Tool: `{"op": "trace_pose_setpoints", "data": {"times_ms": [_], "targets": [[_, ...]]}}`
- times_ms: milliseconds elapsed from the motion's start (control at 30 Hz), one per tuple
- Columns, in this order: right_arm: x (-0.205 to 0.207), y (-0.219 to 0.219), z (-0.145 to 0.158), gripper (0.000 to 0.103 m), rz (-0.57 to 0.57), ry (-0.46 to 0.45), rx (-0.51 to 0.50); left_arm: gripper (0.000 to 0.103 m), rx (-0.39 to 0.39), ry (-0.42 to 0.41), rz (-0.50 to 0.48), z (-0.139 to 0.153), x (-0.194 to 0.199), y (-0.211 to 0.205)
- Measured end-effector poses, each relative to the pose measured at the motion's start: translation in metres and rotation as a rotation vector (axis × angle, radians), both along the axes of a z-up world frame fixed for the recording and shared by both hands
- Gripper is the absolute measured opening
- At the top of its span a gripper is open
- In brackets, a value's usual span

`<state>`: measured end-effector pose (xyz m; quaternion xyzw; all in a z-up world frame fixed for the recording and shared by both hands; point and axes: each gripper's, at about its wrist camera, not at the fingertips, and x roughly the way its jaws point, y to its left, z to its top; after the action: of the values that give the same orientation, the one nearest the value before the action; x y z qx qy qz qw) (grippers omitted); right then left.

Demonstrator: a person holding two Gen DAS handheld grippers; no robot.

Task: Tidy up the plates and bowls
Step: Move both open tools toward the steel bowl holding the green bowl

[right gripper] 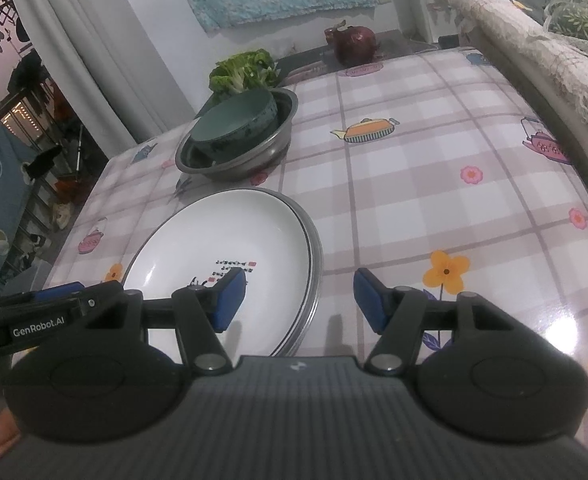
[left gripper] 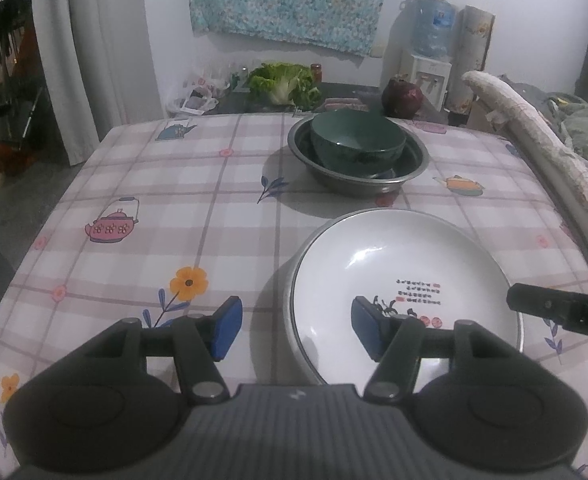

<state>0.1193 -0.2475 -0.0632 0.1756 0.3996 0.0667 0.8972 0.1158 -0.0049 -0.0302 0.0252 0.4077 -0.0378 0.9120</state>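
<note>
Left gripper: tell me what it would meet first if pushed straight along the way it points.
Probably the left rim of the white plate. The left gripper, jaws open and empty, straddles that rim from above, tilted down towards the table. Height above the rim is unclear, so it might slip past onto the tablecloth.

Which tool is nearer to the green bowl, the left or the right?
Neither clearly: the left tool and right tool both straddle opposite rims of the white plate, short of the green bowl.
</note>
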Motion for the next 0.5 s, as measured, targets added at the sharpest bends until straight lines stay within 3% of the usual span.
{"op": "trace_pose_setpoints", "data": {"times_ms": [500], "targets": [[-0.0004, 0.0010, 0.0038, 0.060, 0.007, -0.010, -0.002, 0.062, 0.000, -0.006, 0.000, 0.0029, -0.0012, -0.0006]]}}
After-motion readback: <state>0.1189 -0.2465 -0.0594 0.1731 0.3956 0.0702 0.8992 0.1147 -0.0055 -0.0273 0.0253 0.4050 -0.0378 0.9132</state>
